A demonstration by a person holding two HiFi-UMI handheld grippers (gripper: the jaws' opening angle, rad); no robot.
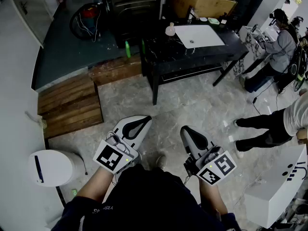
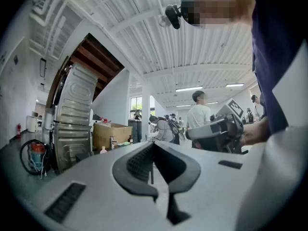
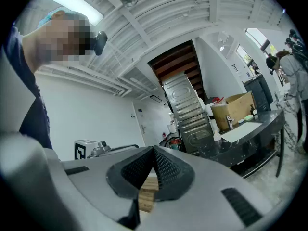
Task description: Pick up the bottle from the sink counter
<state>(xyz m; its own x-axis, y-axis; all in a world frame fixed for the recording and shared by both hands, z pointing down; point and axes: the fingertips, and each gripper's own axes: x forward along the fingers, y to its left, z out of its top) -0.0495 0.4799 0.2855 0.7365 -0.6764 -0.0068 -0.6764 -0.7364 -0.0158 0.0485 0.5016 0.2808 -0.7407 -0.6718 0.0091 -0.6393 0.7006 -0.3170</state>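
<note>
Currently the bottle [image 1: 170,30] is standing upright on the counter [image 1: 159,57], just left of the sink [image 1: 198,35]. Risks, as I'm judging them: it's looking small and narrow-topped, so jaws arriving closed or off-centre would be knocking it into the sink or off the counter. Green bottles [image 1: 127,49] further left of the sink are inviting a wrong pick. Left gripper [image 1: 144,120] and right gripper [image 1: 186,130] are both hanging well apart from the sink, across open floor, jaws pressed together, gripping nothing.
</note>
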